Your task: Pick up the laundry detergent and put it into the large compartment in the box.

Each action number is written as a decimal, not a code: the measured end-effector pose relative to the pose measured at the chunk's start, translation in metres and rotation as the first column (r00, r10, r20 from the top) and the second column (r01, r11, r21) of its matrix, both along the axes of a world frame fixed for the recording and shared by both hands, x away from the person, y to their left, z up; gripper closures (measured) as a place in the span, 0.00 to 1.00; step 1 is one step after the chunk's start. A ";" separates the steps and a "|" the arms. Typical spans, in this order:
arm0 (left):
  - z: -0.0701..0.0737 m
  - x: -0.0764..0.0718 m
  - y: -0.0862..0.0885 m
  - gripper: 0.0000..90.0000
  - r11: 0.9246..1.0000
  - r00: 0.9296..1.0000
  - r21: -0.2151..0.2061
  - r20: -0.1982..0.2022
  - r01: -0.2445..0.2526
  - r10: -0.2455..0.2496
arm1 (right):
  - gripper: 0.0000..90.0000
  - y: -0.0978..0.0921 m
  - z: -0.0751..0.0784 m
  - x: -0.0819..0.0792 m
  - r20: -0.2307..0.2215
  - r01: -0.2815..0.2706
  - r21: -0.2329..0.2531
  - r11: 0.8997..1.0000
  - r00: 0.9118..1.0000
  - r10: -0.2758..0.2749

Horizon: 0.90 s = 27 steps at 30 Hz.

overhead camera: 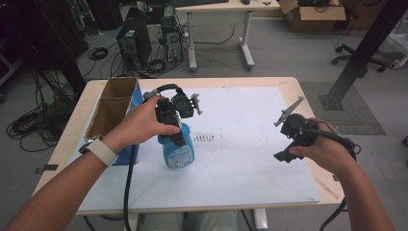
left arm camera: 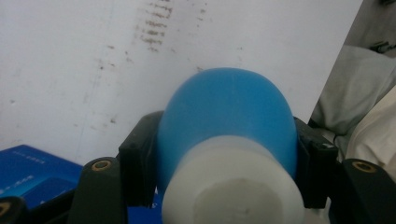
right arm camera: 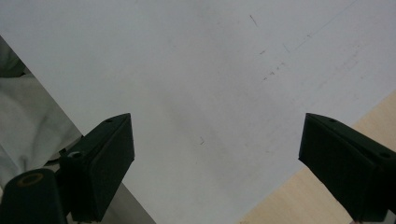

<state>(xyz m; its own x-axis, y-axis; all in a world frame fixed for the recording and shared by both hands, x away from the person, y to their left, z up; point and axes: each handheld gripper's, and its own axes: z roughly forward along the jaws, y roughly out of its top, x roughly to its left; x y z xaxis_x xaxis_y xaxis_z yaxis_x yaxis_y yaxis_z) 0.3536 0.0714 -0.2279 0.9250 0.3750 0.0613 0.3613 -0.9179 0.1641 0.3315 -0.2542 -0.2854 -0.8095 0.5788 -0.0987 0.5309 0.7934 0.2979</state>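
A blue plastic bottle [overhead camera: 177,151] with a white cap [left arm camera: 233,191] stands upright over the white sheet [overhead camera: 240,159], left of the middle. My left gripper [overhead camera: 172,126] comes down on it from above, shut on its upper body. In the left gripper view the bottle [left arm camera: 229,112] sits squeezed between the two black pads [left arm camera: 140,156] of the left gripper [left arm camera: 226,161]. My right gripper [overhead camera: 287,144] hovers near the table's right side, held in a hand. In the right gripper view the right gripper [right arm camera: 215,158] is open wide over the bare sheet [right arm camera: 210,70], holding nothing.
An open cardboard box [overhead camera: 113,103] with a blue side [left arm camera: 28,172] stands at the table's left edge, close beside the bottle. Faint dark marks [overhead camera: 204,138] stain the sheet. Bare wood [right arm camera: 299,200] shows past the sheet's edge. Computers, cables and a desk sit beyond the table.
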 end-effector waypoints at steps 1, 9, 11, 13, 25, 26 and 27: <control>0.008 -0.001 0.001 0.42 1.000 1.000 -0.003 0.005 -0.012 0.012 | 0.11 0.000 0.000 0.000 0.000 -0.001 0.000 1.000 1.000 0.001; 0.056 -0.001 0.010 0.42 0.993 0.992 -0.007 0.042 -0.116 0.116 | 0.11 0.003 0.001 0.001 0.001 -0.009 0.000 1.000 1.000 0.009; 0.071 -0.001 0.014 0.42 0.989 0.987 -0.004 0.057 -0.147 0.147 | 0.11 0.003 0.002 0.001 0.002 -0.011 -0.001 1.000 1.000 0.011; 0.082 0.000 0.018 0.42 0.984 0.982 -0.011 0.061 -0.178 0.179 | 0.11 0.003 0.003 0.001 0.003 -0.012 0.000 1.000 1.000 0.012; 0.137 0.012 0.056 0.42 0.887 0.881 -0.040 0.102 -0.461 0.462 | 0.11 0.009 0.005 0.005 0.015 -0.034 0.006 0.999 0.999 0.033; 0.139 0.013 0.060 0.42 0.872 0.867 -0.044 0.102 -0.487 0.489 | 0.11 0.009 0.006 0.006 0.016 -0.036 0.008 0.999 0.999 0.036; 0.141 0.014 0.064 0.42 0.854 0.848 -0.054 0.101 -0.517 0.520 | 0.11 0.010 0.005 0.006 0.015 -0.037 0.010 0.999 0.999 0.037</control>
